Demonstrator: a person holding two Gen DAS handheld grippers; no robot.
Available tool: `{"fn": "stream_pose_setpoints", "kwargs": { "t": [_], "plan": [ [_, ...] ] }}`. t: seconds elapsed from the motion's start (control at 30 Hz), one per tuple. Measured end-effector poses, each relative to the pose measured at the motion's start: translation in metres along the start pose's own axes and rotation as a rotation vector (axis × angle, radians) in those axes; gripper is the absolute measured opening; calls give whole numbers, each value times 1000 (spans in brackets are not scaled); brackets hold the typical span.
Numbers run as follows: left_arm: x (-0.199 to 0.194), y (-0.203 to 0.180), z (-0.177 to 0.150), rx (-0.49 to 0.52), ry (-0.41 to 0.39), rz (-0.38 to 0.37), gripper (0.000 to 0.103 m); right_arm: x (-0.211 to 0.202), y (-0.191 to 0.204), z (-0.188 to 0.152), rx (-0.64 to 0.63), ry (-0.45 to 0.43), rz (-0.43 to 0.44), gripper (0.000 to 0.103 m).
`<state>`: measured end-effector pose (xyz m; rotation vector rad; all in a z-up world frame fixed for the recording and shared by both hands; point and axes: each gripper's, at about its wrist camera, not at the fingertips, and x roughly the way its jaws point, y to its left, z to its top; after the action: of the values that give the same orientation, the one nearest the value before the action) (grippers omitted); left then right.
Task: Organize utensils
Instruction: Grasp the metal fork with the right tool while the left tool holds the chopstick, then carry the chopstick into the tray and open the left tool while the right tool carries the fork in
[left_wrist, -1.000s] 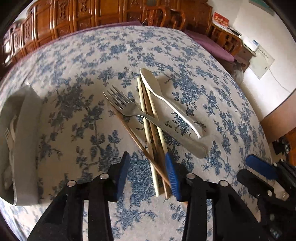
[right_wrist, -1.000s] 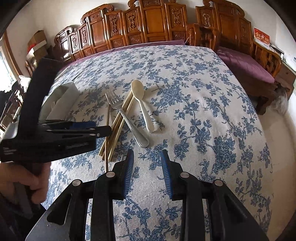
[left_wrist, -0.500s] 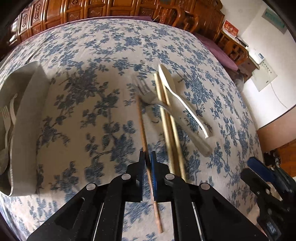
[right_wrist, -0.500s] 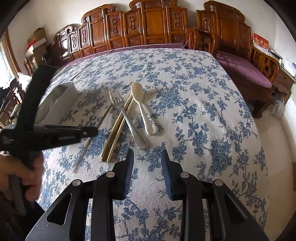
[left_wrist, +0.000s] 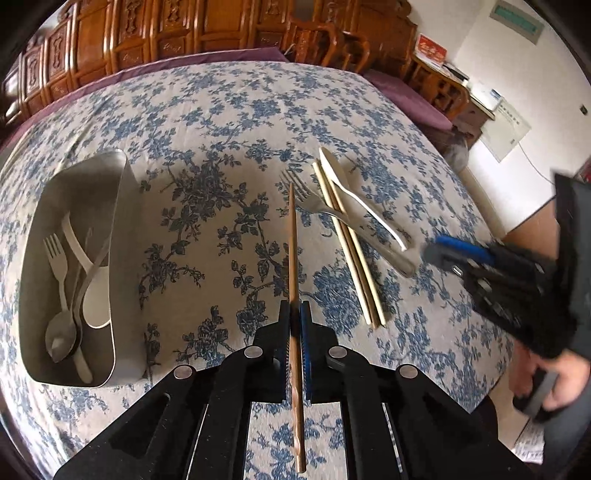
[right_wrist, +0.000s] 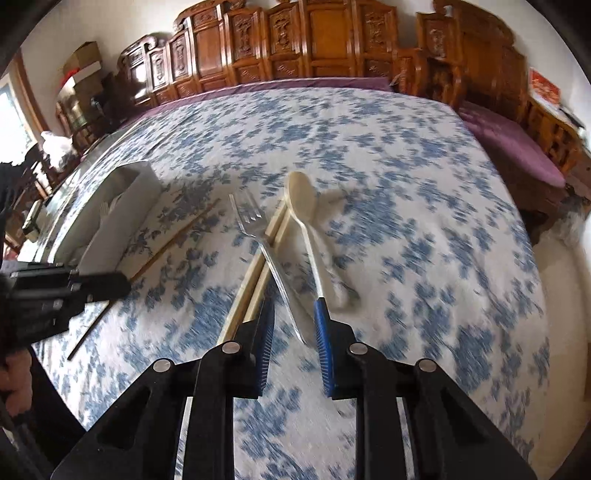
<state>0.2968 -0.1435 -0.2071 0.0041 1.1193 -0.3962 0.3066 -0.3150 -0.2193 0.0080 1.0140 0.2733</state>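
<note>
Left gripper (left_wrist: 294, 314), black with blue finger pads, at lower centre of the left wrist view; jaws clamped tight on a single brown wooden chopstick (left_wrist: 293, 243), which ran straight up the frame from between the pads, its tip ending near the tines of the fork; rectangular grey metal utensil bin (left_wrist: 120, 236) at left of the same view, standing on the blue-flowered white tablecloth (left_wrist: 221, 122), holding a white plastic fork (left_wrist: 55, 251), a metal spoon (left_wrist: 61, 334) and further white and metal pieces overlapping; silver metal fork (left_wrist: 332, 210), pair of pale bamboo chopsticks (left_wrist: 347, 243) and cream plastic spoon (left_wrist: 354, 199) lay together right of centre, the fork crossing over the pale pair, the spoon just beside them; right gripper (right_wrist: 293, 321), same make, at lower centre of the right wrist view; jaws parted by a moderate gap, gripping nothing; the fork's handle end lay between its pads, contact not determinable through the blur; the cream spoon's handle lay by the right-hand pad; carved brown wooden chairs (right_wrist: 325, 40) stood along the far side of the table.
</note>
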Motion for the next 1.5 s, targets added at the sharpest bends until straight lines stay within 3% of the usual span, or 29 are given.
{"fn": "stream_pose_setpoints", "kwargs": {
  "t": [0.47, 0.73, 1.03, 1.27, 1.5],
  "plan": [
    [-17, 3, -4, 49, -7, -20, 4, 61, 4, 25, -65, 183, -14, 23],
    [-30, 13, 4, 47, -24, -30, 4, 77, 7, 33, -99, 229, -10, 23],
    [-42, 17, 5, 48, -34, -28, 4, 82, 19, 38, -173, 229, -48, 23],
    [-52, 19, 2, 52, -43, -23, 4, 80, 26, 34, -206, 270, -45, 12],
    [-66, 26, 1, 46, -65, -13, 4, 62, 38, 24, -199, 227, -35, 11]
  ]
}}
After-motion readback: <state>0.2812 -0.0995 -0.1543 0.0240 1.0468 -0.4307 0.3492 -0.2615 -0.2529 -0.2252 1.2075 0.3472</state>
